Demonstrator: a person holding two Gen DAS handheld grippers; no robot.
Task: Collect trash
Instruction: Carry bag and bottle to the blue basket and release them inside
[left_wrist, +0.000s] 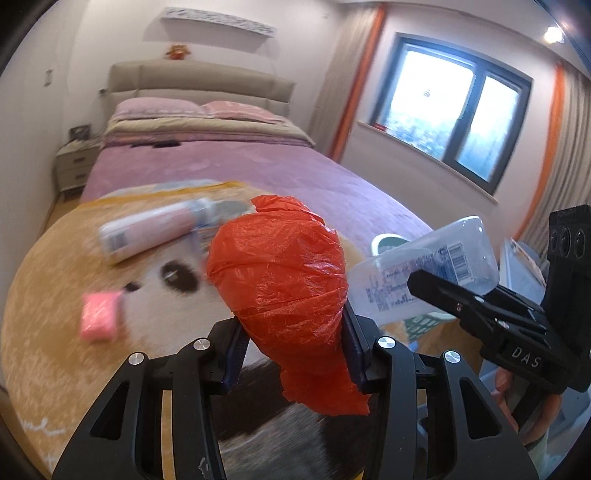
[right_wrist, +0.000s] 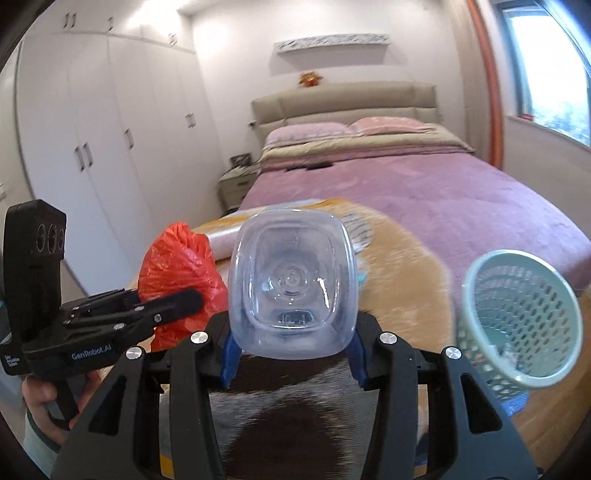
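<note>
Red bag (left_wrist: 284, 280) is up off the blanket (left_wrist: 55, 314), pinched low between the left gripper's (left_wrist: 293, 349) pads, its loose tail hanging below. Beside it, the clear bottle (right_wrist: 291, 280) rides in the right gripper (right_wrist: 291, 354), base facing the camera, clamped at its sides. Both are airborne, near each other over the blanket's near edge. The basket (right_wrist: 521, 321) waits off to the right, just past that edge, mouth tilted toward the right wrist camera.

Looks like the carry-to-basket step. Best played one at a time: bottle first, since it's nearer, brought over the rim before letting go. Keep the bag clear so the grippers don't knock. The bag is light and crinkly; lower it inside before releasing or it may drift.

Left on the blanket: a pink-white bottle (left_wrist: 147, 232) toward the far edge, and a pink packet (left_wrist: 99, 315) toward the left.
</note>
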